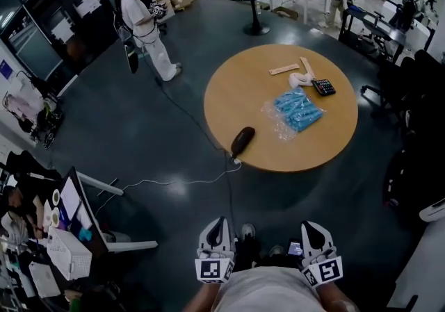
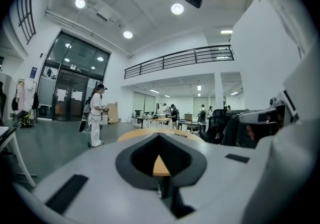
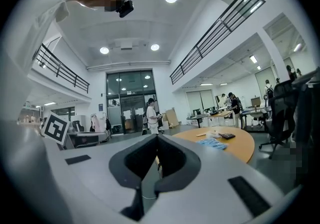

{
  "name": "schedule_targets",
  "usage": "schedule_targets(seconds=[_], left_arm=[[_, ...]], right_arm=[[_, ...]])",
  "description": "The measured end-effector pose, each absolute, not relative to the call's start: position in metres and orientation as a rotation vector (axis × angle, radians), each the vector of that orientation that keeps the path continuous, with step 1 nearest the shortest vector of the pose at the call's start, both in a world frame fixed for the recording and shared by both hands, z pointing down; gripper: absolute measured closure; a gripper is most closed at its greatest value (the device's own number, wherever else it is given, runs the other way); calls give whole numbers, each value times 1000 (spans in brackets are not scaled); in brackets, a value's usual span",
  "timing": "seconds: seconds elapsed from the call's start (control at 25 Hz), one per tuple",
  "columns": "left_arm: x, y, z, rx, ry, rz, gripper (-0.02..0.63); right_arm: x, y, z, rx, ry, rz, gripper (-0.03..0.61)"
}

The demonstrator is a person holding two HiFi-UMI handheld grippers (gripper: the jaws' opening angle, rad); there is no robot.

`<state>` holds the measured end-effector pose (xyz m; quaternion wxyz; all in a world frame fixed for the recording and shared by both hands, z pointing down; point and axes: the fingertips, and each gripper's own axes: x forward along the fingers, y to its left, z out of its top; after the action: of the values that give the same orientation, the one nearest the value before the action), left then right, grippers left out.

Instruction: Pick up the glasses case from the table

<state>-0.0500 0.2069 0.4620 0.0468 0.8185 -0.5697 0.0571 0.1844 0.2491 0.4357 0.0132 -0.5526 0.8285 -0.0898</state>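
Observation:
The black glasses case (image 1: 242, 142) lies at the near left edge of the round wooden table (image 1: 229, 95), well ahead of both grippers. My left gripper (image 1: 218, 223) and right gripper (image 1: 312, 226) are held low and close to my body, side by side, both shut and empty. In the left gripper view the shut jaws (image 2: 159, 136) fill the lower frame, with the tabletop (image 2: 145, 132) just beyond them. The right gripper view shows its shut jaws (image 3: 156, 138) and the table (image 3: 235, 144) to the right. The case is not seen in either gripper view.
On the table lie a blue plastic packet (image 1: 298, 110), a calculator (image 1: 323, 87), a white cloth (image 1: 300, 80) and wooden strips (image 1: 284, 69). A white cable (image 1: 174, 180) crosses the floor. A person in white (image 1: 144, 26) stands far left; a desk with a monitor (image 1: 71, 199) is near left.

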Motion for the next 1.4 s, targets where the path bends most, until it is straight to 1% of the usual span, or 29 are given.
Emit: schedule_targets(seconds=[0.36, 0.6, 0.8, 1.04, 1.4], left_arm=[[-56, 92, 514, 2496, -1691, 224, 607], [-62, 19, 542, 2553, -1601, 311, 607], [-57, -14, 569, 2623, -1524, 360, 607], [-54, -40, 584, 2610, -1537, 369, 607], [-49, -68, 699, 2573, -1410, 566, 607]], right_arm=[[189, 157, 441, -1807, 2552, -244, 563], [172, 82, 426, -1842, 2508, -212, 563], [163, 42, 424, -1856, 2497, -204, 563], [153, 12, 421, -1776, 2563, -238, 563], [146, -3, 442, -1748, 2644, -308, 563]])
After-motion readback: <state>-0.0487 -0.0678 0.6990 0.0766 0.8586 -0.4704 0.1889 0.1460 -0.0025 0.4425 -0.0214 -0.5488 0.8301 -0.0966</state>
